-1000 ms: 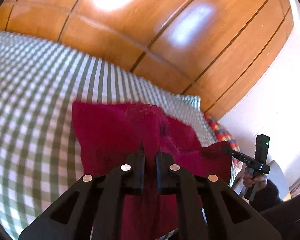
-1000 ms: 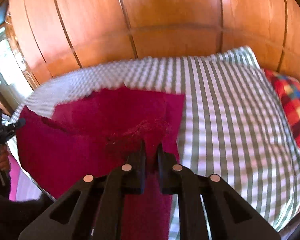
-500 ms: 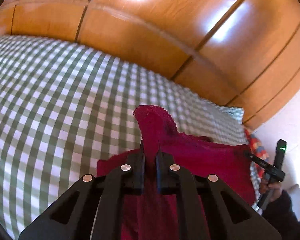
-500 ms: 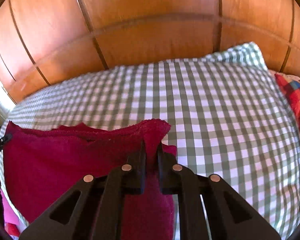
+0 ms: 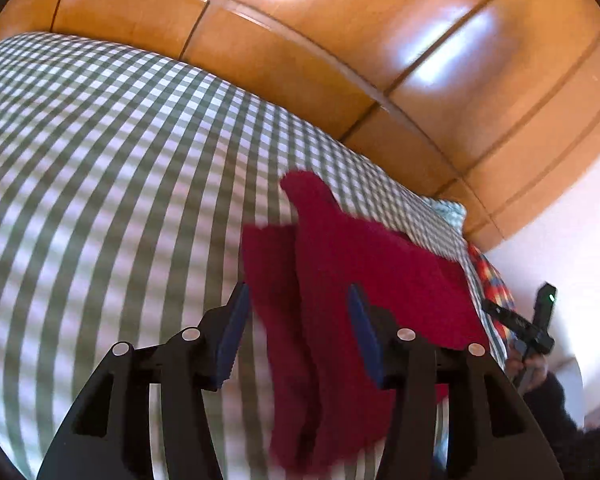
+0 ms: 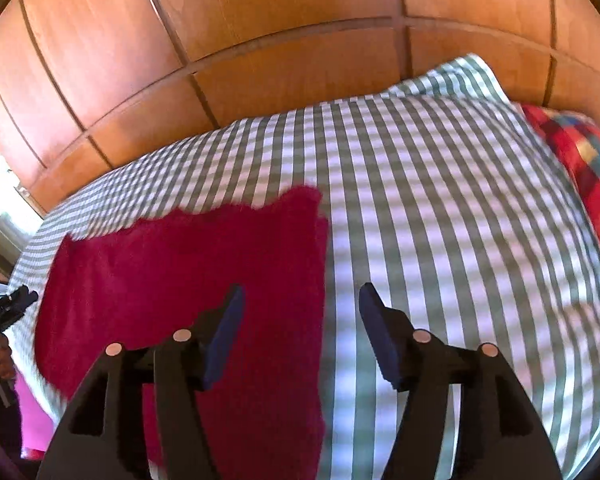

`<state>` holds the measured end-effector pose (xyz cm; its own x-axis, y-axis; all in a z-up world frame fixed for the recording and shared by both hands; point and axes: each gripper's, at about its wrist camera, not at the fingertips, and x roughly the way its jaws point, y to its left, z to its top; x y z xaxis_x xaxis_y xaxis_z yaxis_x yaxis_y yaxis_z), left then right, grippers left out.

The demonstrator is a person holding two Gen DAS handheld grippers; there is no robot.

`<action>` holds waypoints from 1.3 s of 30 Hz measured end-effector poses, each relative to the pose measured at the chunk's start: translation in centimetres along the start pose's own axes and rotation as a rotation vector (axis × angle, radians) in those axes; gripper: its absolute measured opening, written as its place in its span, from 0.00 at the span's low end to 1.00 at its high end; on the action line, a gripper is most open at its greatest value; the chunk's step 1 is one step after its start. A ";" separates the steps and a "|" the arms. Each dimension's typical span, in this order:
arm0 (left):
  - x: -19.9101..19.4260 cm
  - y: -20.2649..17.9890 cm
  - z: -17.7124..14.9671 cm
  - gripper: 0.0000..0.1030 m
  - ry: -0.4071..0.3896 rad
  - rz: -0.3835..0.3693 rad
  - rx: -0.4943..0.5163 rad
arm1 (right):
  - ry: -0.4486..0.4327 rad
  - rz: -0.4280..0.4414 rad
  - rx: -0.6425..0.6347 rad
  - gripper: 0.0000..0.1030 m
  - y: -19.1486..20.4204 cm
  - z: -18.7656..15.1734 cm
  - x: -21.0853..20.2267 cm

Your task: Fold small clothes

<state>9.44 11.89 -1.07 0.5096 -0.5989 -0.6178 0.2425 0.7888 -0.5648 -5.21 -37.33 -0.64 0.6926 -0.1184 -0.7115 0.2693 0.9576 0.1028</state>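
A dark red cloth (image 5: pixel 340 280) lies folded on the green-checked bed cover (image 5: pixel 100 152). My left gripper (image 5: pixel 298 300) is open, its jaws either side of the cloth's left edge, where one corner sticks up. In the right wrist view the cloth (image 6: pixel 188 276) lies flat with its right edge straight. My right gripper (image 6: pixel 302 300) is open and empty over that right edge, above the bed cover (image 6: pixel 440 220).
A wooden panelled wall (image 6: pixel 280 40) stands behind the bed. A red patchwork pillow (image 6: pixel 580 160) lies at the right end. A pink cloth (image 6: pixel 32 412) shows at the near left edge. The other hand-held gripper (image 5: pixel 528 320) shows at the right of the left wrist view.
Both grippers carried the cloth's near edge forward over the rest, folding it. Both have now opened and let the cloth go; it lies on the bed.
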 end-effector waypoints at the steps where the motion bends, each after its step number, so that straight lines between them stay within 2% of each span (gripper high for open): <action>1: -1.0 -0.1 -1.3 0.48 -0.001 -0.013 0.021 | 0.009 0.010 0.003 0.58 0.0 -1.1 -0.5; 5: -3.6 -1.3 -6.0 0.48 0.011 -0.034 0.132 | 0.060 0.054 -0.002 0.58 0.4 -4.9 -2.0; 10: -2.4 -3.2 -8.9 0.48 0.077 -0.055 0.252 | 0.109 0.124 -0.012 0.57 1.0 -8.1 -2.8; 12: -1.3 -2.9 -8.8 0.57 0.089 -0.062 0.245 | 0.127 0.117 -0.015 0.57 1.3 -8.6 -2.1; 13: -0.7 -2.6 -8.7 0.61 0.094 -0.057 0.229 | 0.134 0.112 -0.016 0.52 1.3 -8.7 -1.8; 14: -0.1 -2.3 -8.6 0.61 0.099 -0.054 0.212 | 0.141 0.107 -0.014 0.48 1.4 -8.8 -1.4; 15: 0.5 -1.8 -8.4 0.61 0.110 -0.055 0.190 | 0.145 0.097 -0.016 0.38 1.5 -8.8 -1.0; 16: 0.8 -1.5 -8.5 0.45 0.120 -0.061 0.177 | 0.144 0.090 -0.020 0.27 1.6 -8.6 -0.8; 17: 1.1 -1.1 -8.6 0.19 0.138 -0.083 0.157 | 0.144 0.090 -0.026 0.22 1.9 -8.5 -0.7; 18: 1.2 -0.8 -8.6 0.11 0.147 -0.098 0.145 | 0.139 0.085 -0.038 0.18 2.2 -8.4 -0.9; 20: 0.4 -1.1 -8.7 0.06 0.126 -0.115 0.162 | 0.117 0.069 -0.075 0.14 2.8 -8.0 -1.8; 25: -3.1 -1.9 -9.8 0.06 0.094 -0.146 0.203 | 0.059 0.068 -0.127 0.11 3.1 -7.6 -5.6; 27: -3.2 -1.3 -11.1 0.06 0.124 -0.154 0.189 | 0.098 0.051 -0.127 0.11 2.7 -8.5 -5.0; 29: -2.2 -0.8 -13.2 0.06 0.188 -0.132 0.170 | 0.164 0.025 -0.117 0.11 2.2 -10.1 -3.3; 31: -1.7 -0.1 -14.5 0.06 0.217 -0.123 0.139 | 0.187 0.020 -0.104 0.11 1.9 -11.1 -2.6; 33: -2.3 0.2 -14.8 0.06 0.196 -0.147 0.095 | 0.178 0.030 -0.084 0.12 1.7 -11.3 -2.7; 35: -3.1 0.0 -13.9 0.06 0.152 -0.156 0.084 | 0.174 0.040 -0.091 0.17 1.8 -10.8 -3.0; 36: -3.6 0.1 -13.4 0.06 0.130 -0.170 0.073 | 0.173 0.043 -0.094 0.27 1.7 -10.5 -3.1; 37: -3.9 0.1 -12.7 0.06 0.104 -0.174 0.061 | 0.168 0.048 -0.091 0.43 1.5 -10.1 -3.4; 39: -4.4 0.1 -11.0 0.06 0.032 -0.162 0.048 | 0.128 0.066 -0.068 0.56 1.2 -9.1 -4.1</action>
<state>-1.84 13.02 -4.43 0.4339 -0.7225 -0.5383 0.3589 0.6866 -0.6323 -13.87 -33.29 -3.94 0.6156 -0.0245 -0.7877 0.1770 0.9783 0.1078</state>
